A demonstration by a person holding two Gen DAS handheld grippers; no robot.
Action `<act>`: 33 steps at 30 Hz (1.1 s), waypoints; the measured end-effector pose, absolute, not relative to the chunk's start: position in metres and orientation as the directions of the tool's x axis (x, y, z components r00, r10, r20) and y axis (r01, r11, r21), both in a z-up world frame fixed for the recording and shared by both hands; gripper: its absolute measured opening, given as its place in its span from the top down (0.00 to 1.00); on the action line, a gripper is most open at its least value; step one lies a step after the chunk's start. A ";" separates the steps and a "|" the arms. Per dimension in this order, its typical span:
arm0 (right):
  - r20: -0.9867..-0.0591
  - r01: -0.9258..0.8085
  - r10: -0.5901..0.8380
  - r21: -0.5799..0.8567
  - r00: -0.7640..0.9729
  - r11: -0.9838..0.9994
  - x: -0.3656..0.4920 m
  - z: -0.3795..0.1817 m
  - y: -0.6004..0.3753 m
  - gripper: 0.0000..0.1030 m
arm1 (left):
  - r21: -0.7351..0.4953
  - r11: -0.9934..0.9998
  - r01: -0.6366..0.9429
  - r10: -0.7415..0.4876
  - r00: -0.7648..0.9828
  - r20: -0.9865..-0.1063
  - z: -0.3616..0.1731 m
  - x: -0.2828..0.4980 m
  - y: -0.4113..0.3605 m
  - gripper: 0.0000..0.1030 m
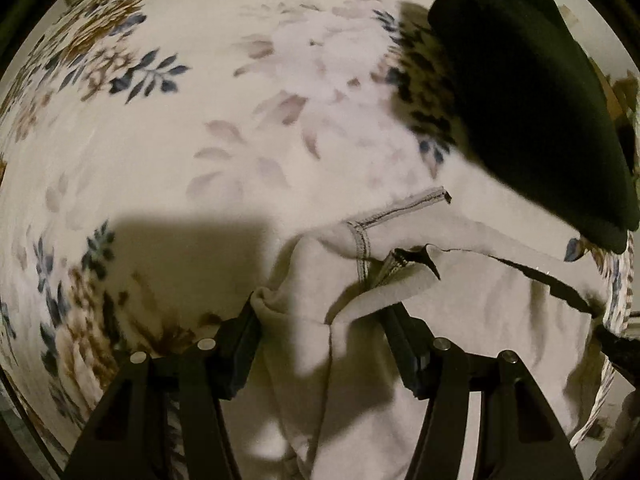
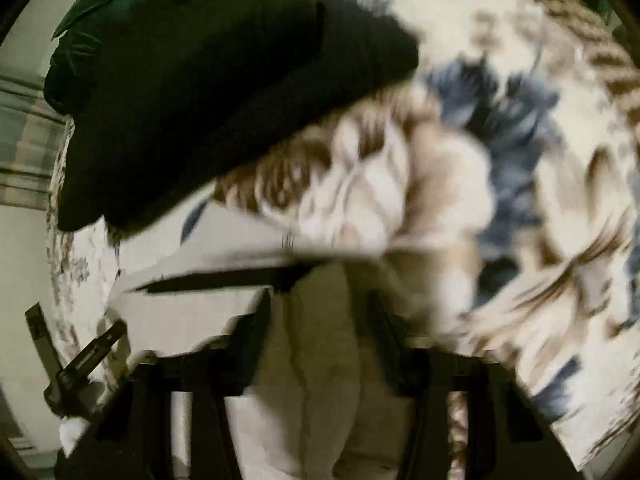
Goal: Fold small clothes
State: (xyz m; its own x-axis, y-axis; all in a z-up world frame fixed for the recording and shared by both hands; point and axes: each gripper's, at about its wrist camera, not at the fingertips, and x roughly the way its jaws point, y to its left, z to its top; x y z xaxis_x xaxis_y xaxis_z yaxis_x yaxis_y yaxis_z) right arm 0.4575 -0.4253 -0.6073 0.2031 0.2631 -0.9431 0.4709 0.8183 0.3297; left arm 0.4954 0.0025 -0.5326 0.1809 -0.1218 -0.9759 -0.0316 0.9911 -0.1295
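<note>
The floral blanket (image 1: 168, 128) filled most of both views, and a folded black garment (image 1: 532, 92) lay across the upper right of the left view and the upper left of the right one. The grey garment (image 1: 460, 320), the piece being folded, sat low in both frames, spread from bottom centre toward the lower right in the left view, with its stitched hem (image 1: 400, 210) turned up near the middle.

The left gripper (image 1: 324, 316) stood about half open, cloth bunched between the fingers and touching both (a fold of it wrapped the left fingertip); whether it was truly pinched could not be told. The right gripper (image 2: 320, 312) was badly blurred; its fingers looked apart with grey cloth between them, so its grip could not be settled.

To do this step well, each hand probably needed a firm pinch on a single edge, not a bunch, and both should travel together, keeping the cloth taut and level. The fold ought to be laid clear of the black garment, so neither piece dragged the other, with the hem lined up before release.
</note>
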 end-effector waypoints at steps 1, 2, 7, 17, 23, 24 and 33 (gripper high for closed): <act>-0.953 0.466 0.244 0.301 0.179 0.832 0.456 -0.612 -0.420 0.95 | -0.127 0.992 -0.026 -0.120 0.181 -0.976 -0.533 0.496 0.001 0.45; -0.959 0.458 0.213 0.276 0.185 0.845 0.453 -0.612 -0.415 0.96 | -0.125 0.992 -0.022 -0.119 0.182 -0.976 -0.534 0.497 0.000 0.45; -0.949 0.438 0.097 0.227 0.299 0.870 0.463 -0.584 -0.402 0.97 | -0.120 0.993 -0.006 -0.117 0.177 -0.977 -0.539 0.503 -0.005 0.45; -0.970 0.440 0.132 0.212 0.204 0.872 0.486 -0.598 -0.414 0.93 | -0.165 0.986 -0.030 -0.157 0.176 -0.972 -0.536 0.509 0.009 0.43; -0.944 0.479 0.202 0.308 0.260 0.822 0.425 -0.563 -0.405 0.65 | -0.223 0.967 -0.124 -0.195 0.205 -0.959 -0.507 0.453 0.053 0.43; -0.940 0.489 0.215 0.323 0.265 0.810 0.410 -0.560 -0.401 0.65 | -0.224 0.964 -0.142 -0.196 0.188 -0.962 -0.508 0.440 0.059 0.43; -0.875 0.677 0.417 0.464 0.247 0.571 0.302 -0.616 -0.372 0.30 | -0.366 0.863 -0.350 -0.362 0.078 -0.929 -0.550 0.353 0.061 0.43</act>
